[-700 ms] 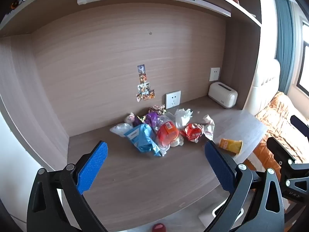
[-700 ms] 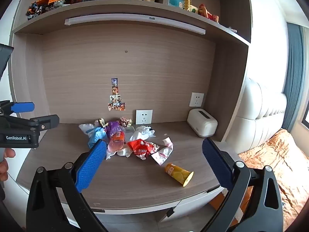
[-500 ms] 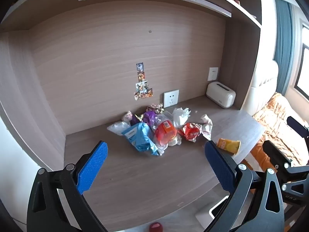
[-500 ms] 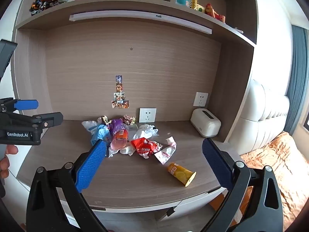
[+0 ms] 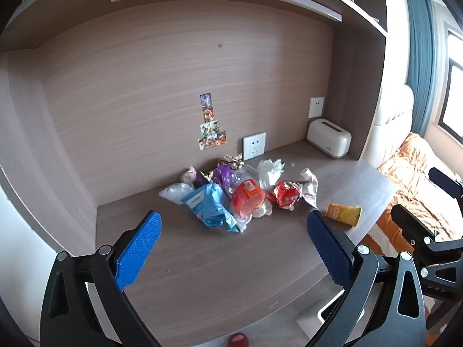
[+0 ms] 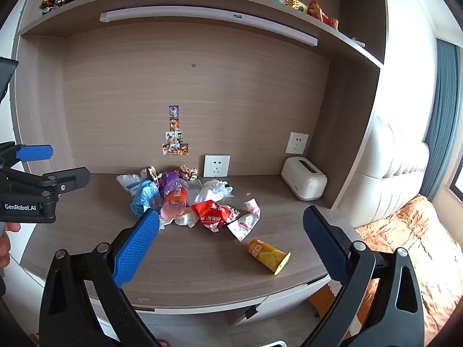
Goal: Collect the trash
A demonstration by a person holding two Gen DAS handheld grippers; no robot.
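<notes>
Both grippers, left point(image 5: 233, 248) and right point(image 6: 230, 248), gape wide, empty, short of the counter point(image 6: 202, 266). Trash pile point(image 6: 185, 199) at counter's back, dead ahead of left. Yellow can point(image 6: 269, 256) lies apart, nearer front edge, on its side, long axis slanting; right closer to it

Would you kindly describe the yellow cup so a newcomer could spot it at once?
Start at the wooden desk under the shelves, with the white toaster at its right. Nearer the front edge than the trash pile lies the yellow cup, alone, on its side, printed with lemon slices.
</notes>
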